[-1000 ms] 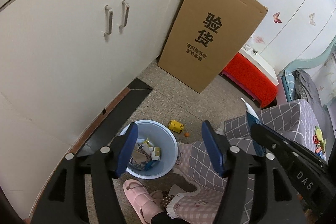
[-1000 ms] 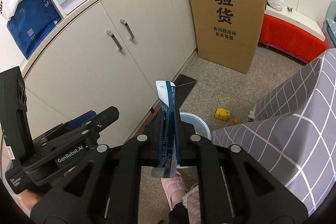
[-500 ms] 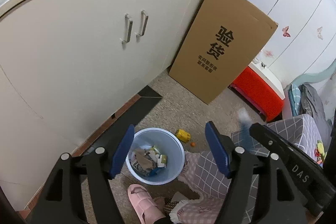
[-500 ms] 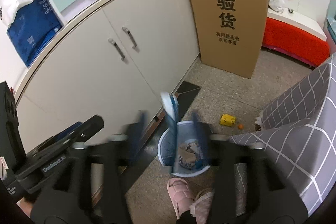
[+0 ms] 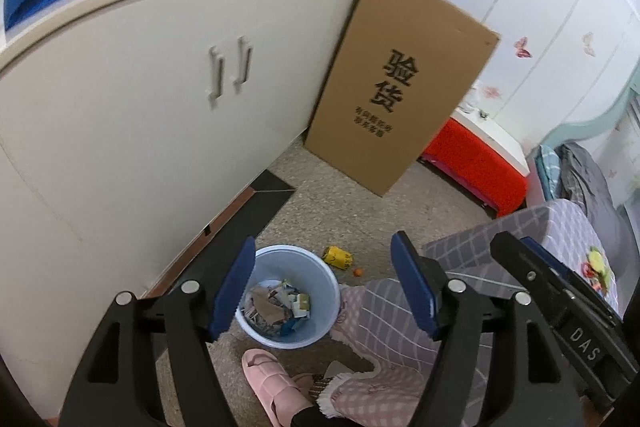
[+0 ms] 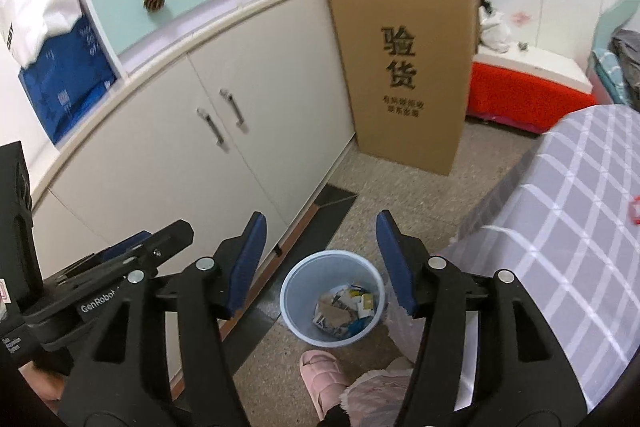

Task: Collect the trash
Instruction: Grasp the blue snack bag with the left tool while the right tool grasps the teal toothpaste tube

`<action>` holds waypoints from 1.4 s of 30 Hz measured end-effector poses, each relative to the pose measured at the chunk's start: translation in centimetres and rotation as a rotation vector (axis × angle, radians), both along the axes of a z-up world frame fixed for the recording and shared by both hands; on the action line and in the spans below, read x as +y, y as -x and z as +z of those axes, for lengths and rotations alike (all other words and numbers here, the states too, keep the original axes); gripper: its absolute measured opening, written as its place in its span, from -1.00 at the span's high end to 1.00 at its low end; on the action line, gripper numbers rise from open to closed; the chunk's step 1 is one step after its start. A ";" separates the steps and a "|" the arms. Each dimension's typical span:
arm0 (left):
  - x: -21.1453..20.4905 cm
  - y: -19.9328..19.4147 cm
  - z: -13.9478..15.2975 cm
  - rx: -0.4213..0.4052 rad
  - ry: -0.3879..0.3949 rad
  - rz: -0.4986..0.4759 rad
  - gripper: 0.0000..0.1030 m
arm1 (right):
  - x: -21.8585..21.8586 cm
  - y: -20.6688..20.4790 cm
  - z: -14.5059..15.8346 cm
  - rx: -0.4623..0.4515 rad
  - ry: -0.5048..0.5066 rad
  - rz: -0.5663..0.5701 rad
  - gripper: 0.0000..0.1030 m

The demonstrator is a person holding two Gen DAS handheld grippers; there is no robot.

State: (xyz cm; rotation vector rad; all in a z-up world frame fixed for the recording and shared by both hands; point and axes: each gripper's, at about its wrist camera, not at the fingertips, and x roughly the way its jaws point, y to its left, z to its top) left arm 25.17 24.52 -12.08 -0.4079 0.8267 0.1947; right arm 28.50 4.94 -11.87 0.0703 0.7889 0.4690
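Note:
A pale blue trash bin [image 5: 316, 279] [image 6: 298, 277] stands on the floor by the cabinet, holding cardboard scraps and wrappers [image 5: 276, 305] [image 6: 344, 309]. My left gripper [image 5: 322, 287] is open and empty, held high above the bin. My right gripper [image 6: 320, 259] is open and empty, also above the bin. A yellow piece of trash [image 5: 337, 257] and a small orange bit [image 5: 358, 271] lie on the floor beyond the bin.
A cream cabinet [image 5: 120, 131] runs along the left. A tall cardboard box [image 5: 396, 87] leans against it. A red bench [image 5: 476, 163] stands behind. A grey checked bed [image 6: 568, 227] fills the right. A pink slipper [image 5: 272, 379] and pajama leg are below.
My right gripper opened and let go of the blue-and-white wrapper, which dropped toward the bin. Both grippers have risen, so the bin looks smaller.

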 end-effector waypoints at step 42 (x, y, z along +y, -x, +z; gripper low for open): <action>-40.3 -4.1 1.3 0.096 -0.141 -0.604 0.23 | -38.7 4.4 -0.6 0.085 -0.106 -0.570 -0.37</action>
